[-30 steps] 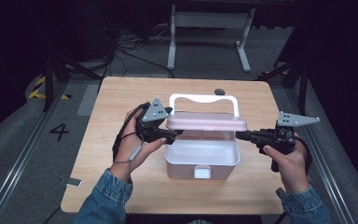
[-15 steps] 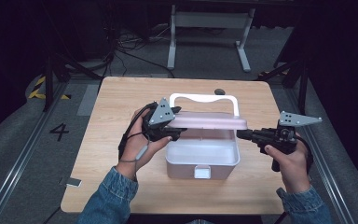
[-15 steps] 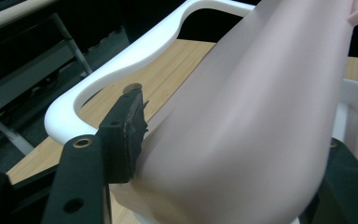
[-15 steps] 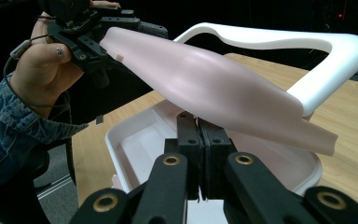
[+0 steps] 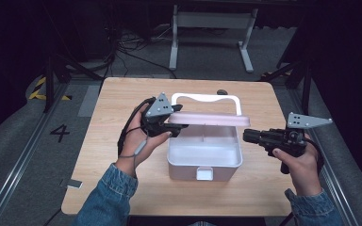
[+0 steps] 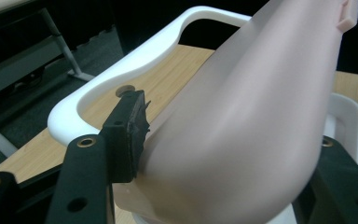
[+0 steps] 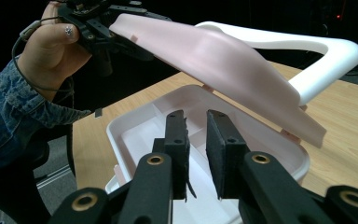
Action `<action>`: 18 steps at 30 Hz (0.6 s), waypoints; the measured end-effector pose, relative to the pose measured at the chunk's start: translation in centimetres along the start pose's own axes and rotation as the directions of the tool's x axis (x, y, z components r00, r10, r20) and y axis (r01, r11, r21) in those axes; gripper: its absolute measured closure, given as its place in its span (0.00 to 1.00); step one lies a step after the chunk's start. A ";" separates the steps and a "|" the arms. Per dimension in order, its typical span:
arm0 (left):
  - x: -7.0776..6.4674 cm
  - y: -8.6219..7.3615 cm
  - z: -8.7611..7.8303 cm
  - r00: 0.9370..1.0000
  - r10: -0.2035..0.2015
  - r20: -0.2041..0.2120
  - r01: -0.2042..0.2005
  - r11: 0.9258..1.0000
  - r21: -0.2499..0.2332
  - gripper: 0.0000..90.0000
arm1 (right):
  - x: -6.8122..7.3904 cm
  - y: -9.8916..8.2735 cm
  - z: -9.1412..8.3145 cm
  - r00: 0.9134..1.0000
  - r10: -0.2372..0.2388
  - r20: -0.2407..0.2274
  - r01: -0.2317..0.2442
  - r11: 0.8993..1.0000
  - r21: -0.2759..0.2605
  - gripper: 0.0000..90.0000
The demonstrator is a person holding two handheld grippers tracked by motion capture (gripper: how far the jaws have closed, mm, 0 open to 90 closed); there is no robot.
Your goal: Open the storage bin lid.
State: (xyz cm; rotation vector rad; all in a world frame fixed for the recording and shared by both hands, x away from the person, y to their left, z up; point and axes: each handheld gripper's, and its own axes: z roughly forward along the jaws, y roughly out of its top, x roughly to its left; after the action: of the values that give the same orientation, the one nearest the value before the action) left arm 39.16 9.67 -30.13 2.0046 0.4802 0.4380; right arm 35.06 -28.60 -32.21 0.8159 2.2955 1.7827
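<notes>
Left gripper (image 5: 181,126) – jaws just closing, pinching pink lid (image 5: 212,119) at its left edge, lid raised above white storage box (image 5: 205,160) mid-table, right gripper (image 5: 246,135) – jaws just opening, slightly parted, empty, just beside box's right rim

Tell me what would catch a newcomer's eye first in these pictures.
The pale pink lid stands out, held half raised over the white box in the middle of the wooden table, the left gripper clamped on its left edge. The right gripper sits apart at the box's right side, its jaws parted on nothing.
</notes>
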 end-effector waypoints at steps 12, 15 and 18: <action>1.9 1.0 0.3 0.998 -0.054 -0.017 0.054 0.998 -0.018 0.63 | -0.4 -0.3 -1.8 0.999 0.020 0.039 -0.019 1.000 -0.023 0.84; 2.5 1.4 0.5 0.997 -0.066 -0.031 0.066 0.998 -0.014 0.67 | -0.6 -0.3 -2.1 0.999 0.022 0.049 -0.020 0.999 -0.030 0.84; 3.0 1.7 0.7 0.996 -0.080 -0.033 0.080 0.997 -0.011 0.69 | -0.9 -0.3 -2.3 0.998 0.021 0.054 -0.020 0.999 -0.031 0.84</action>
State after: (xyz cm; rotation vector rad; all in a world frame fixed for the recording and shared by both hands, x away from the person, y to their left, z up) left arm 42.38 9.94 -28.68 1.9643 0.5755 0.4239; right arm 34.77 -31.05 -32.00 0.8748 2.2286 1.7770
